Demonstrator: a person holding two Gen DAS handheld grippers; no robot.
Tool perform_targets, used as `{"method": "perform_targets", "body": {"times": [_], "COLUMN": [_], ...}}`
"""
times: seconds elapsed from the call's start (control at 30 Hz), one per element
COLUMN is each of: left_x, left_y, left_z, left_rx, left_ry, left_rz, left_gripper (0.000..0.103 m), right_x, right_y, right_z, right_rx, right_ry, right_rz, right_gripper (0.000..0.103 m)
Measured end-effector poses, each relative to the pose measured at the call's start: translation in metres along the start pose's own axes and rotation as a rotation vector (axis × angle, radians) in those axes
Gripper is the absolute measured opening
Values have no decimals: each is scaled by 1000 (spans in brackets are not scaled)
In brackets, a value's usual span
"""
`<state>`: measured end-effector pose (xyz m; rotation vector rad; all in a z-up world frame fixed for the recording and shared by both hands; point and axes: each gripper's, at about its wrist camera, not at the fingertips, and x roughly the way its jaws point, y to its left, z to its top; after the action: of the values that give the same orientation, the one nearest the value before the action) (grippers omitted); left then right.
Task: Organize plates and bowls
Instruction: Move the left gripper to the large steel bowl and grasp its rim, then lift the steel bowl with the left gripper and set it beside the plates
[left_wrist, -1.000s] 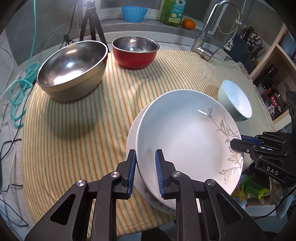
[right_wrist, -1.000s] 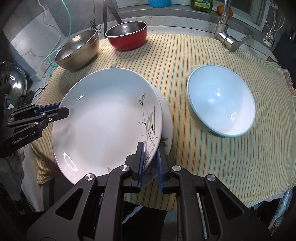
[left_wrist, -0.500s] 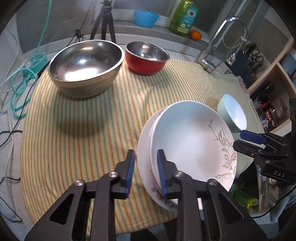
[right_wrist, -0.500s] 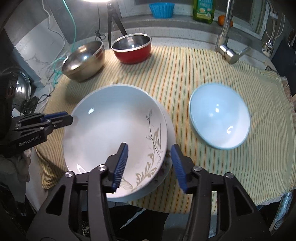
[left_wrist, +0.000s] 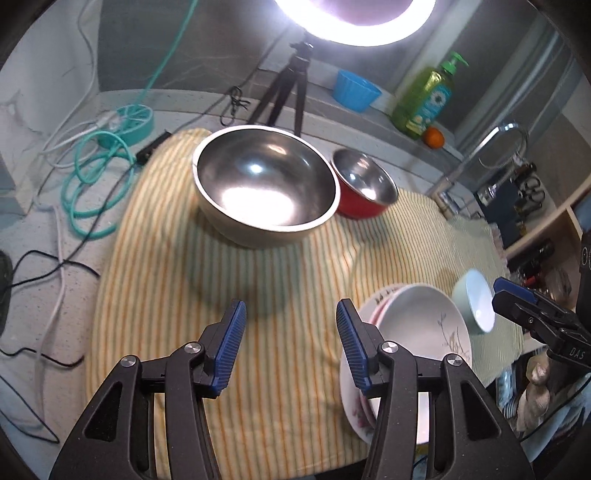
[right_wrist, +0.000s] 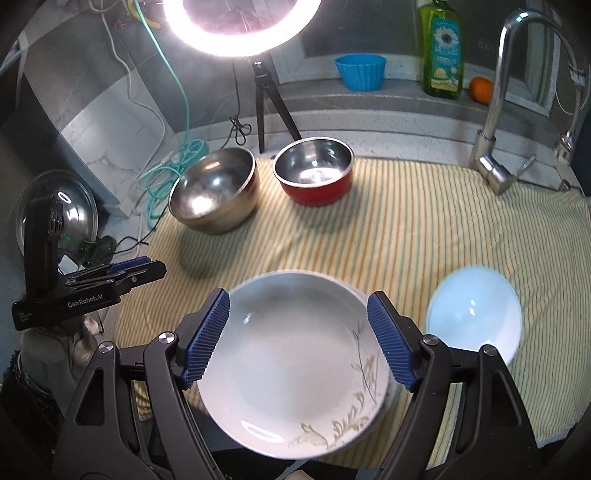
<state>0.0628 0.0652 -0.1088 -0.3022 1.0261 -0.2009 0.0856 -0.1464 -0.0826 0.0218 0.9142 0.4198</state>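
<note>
Two white plates lie stacked at the front edge of the striped cloth; the top plate (right_wrist: 295, 365) has a leaf print, and the stack also shows in the left wrist view (left_wrist: 417, 332). A pale blue bowl (right_wrist: 474, 315) sits to its right. A large steel bowl (left_wrist: 264, 184) and a red bowl (left_wrist: 364, 184) stand at the back. My left gripper (left_wrist: 290, 341) is open and empty, left of the plates. My right gripper (right_wrist: 299, 341) is open and empty, raised over the plates.
A striped cloth (right_wrist: 406, 221) covers the counter. A faucet (right_wrist: 495, 110) stands at the back right. A ring light on a tripod (right_wrist: 258, 92), a blue cup (right_wrist: 360, 72), a soap bottle (right_wrist: 441, 48) and an orange (right_wrist: 482, 88) line the back ledge. Cables (left_wrist: 96, 177) lie to the left.
Both grippers have let go of the top plate, opened wide and pulled back and up. The plate now rests on the lower plate.
</note>
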Motion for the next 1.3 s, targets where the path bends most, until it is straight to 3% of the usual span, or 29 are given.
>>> {"method": "perform_targets", "body": {"times": [0.27, 0.5, 0.77, 0.9, 1.1, 1.3], "left_x": [-2, 13, 49, 57, 69, 77], "left_y": [35, 56, 80, 86, 88, 88], "left_z": [34, 65, 81, 87, 93, 96], "left_rx": [-83, -113, -203, -231, -239, -231], "left_ry": [-59, -72, -11, 1, 21, 43], "left_rz": [-5, -2, -16, -31, -37, -40], "left_gripper": [50, 47, 37, 36, 28, 22], "right_x": [19, 52, 106, 129, 155, 171], "right_y": [15, 20, 21, 15, 10, 18], "right_z": [34, 62, 85, 92, 99, 101], "right_rx": [6, 49, 122, 182, 234, 209], "right_ry": [-27, 12, 100, 132, 173, 213], "right_rz": [52, 118, 181, 218, 240, 250], "right_gripper": [80, 77, 52, 47, 37, 17]}}
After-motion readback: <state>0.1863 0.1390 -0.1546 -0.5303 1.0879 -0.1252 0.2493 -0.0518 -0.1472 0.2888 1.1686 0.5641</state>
